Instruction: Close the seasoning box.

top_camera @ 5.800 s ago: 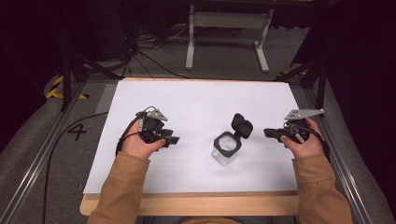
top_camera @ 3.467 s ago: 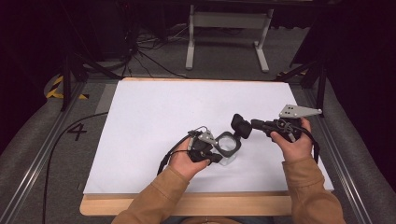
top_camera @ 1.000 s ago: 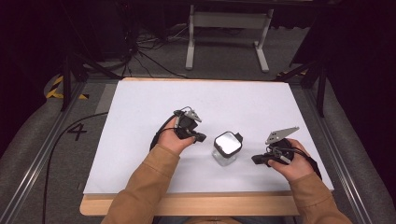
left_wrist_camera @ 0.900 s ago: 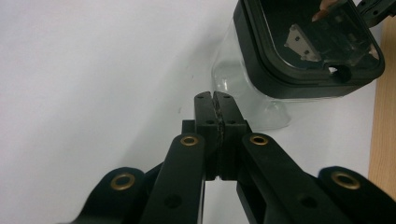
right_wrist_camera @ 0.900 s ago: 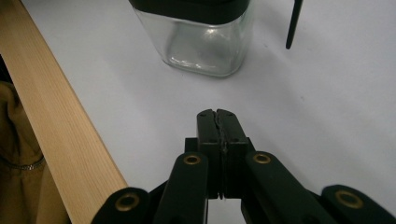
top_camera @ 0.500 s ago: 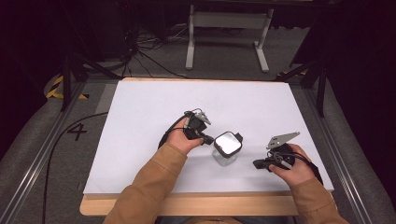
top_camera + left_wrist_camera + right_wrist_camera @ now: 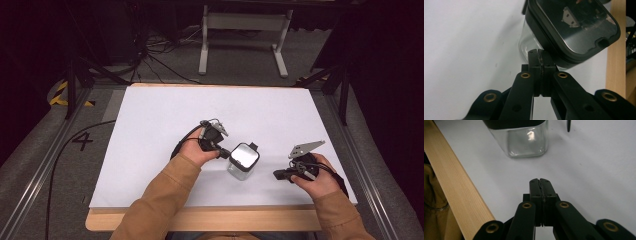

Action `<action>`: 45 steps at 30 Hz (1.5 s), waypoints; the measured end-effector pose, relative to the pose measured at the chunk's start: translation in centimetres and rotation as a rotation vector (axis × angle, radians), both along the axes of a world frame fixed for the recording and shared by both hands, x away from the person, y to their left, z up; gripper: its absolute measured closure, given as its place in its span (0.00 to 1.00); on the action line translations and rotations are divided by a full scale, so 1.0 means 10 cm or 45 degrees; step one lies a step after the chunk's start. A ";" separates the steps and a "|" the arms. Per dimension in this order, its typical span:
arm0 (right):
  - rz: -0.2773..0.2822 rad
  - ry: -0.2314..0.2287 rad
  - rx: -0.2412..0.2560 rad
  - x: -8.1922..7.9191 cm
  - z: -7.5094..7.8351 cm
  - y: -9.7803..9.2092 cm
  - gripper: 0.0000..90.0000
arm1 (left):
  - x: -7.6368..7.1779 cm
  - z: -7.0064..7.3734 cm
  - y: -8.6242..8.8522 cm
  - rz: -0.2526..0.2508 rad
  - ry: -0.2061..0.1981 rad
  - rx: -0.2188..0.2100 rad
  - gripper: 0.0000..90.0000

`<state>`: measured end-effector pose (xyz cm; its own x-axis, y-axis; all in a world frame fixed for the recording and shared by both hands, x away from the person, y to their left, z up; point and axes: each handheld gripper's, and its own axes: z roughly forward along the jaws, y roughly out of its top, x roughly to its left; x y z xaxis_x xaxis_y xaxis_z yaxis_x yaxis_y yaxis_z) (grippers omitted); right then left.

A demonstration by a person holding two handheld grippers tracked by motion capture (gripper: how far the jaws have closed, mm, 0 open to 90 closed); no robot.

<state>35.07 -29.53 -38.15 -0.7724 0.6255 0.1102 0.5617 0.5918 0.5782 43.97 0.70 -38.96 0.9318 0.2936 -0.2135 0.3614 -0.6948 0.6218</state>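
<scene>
A square clear glass jar [image 7: 242, 162] with a black-rimmed shiny lid stands on the white table top [image 7: 165, 120], near the front middle. My left gripper [image 7: 223, 153] is shut, its tips right against the jar's left side, just under the lid [image 7: 574, 30]; the left gripper view shows the closed jaws meeting the jar [image 7: 529, 47] with nothing between them. My right gripper [image 7: 278, 174] is shut and empty, low over the table to the right of the jar. In the right gripper view its closed tips [image 7: 540, 182] point at the jar's glass base [image 7: 524, 142], a short gap away.
The table's wooden front edge [image 7: 210, 220] runs close below both hands and appears as a wooden strip [image 7: 454, 185] in the right gripper view. A white metal stand [image 7: 242, 30] and cables lie on the floor beyond the table. Aluminium rails flank the table.
The jar's lid, open earlier, now sits closed. My left gripper has moved right until it touches the jar. My right gripper has dropped back low and to the jar's right.
</scene>
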 end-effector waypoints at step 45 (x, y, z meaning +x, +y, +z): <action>0.090 -0.039 0.034 0.42 -0.15 0.40 1.00 | -0.28 0.28 0.94 0.313 -0.045 -0.057 0.97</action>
<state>39.24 -25.53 -39.70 -0.8180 0.5662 0.1018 0.5006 0.6134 0.6109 41.12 10.09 -36.15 0.8406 0.5035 -0.1998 0.4935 -0.5599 0.6655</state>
